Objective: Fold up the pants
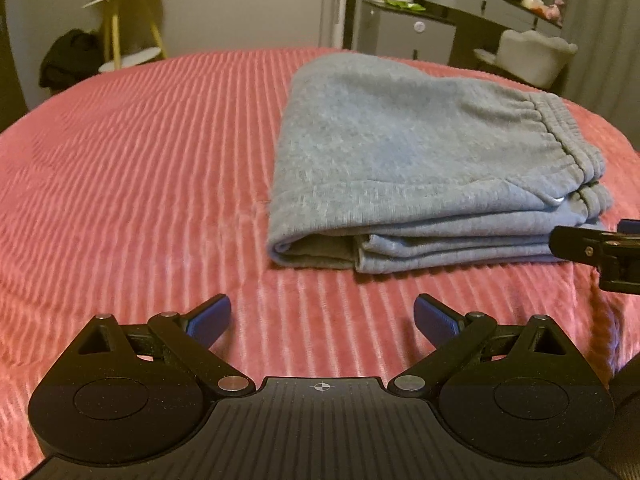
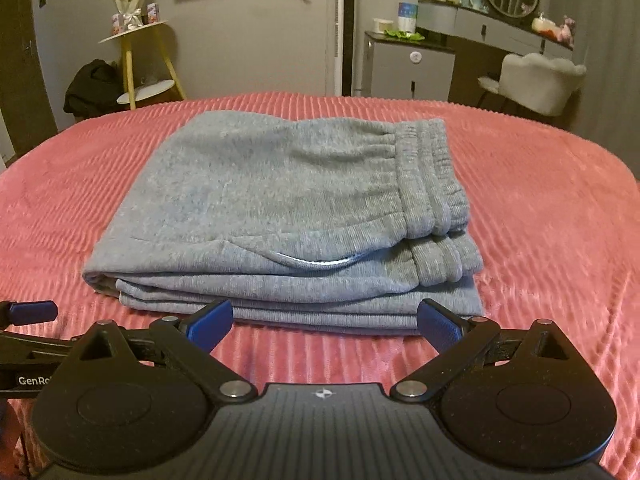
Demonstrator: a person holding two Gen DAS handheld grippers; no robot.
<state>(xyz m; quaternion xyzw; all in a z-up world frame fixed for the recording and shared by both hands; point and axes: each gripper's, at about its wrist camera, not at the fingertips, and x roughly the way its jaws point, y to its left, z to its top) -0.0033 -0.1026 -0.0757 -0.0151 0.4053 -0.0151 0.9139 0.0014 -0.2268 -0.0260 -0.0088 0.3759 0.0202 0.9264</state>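
Nearest the lens in the left wrist view, the left tool (image 1: pixel 322 318) has its blue pads (image 1: pixel 210 318) spread wide with nothing between them, over bare bedspread (image 1: pixel 132 168) and short of the pants. In the right wrist view, the right tool (image 2: pixel 324 320) is likewise spread and empty, its pads (image 2: pixel 438 322) just short of the near edge of the pants (image 2: pixel 280 208); whether they touch the cloth cannot be told from this low angle.

Beyond the tools, the grey pants lie on the pink ribbed bedspread as a compact, roughly rectangular stack near the middle of the bed. Several layers show at the near edge. The elastic waistband (image 2: pixel 428 184) lies along the right side, doubled over itself, and a pocket opening (image 2: pixel 316 262) shows just below it.

Judged from this arrangement, the folding appears complete: no leg trails loose, and the edges are roughly aligned. At most, a slight squaring of the lower layers, which jut out a little at the near right corner, may remain.

Farthest off stand a side table (image 2: pixel 138 36), a dresser (image 2: pixel 492 24) and a chair (image 2: pixel 540 80).
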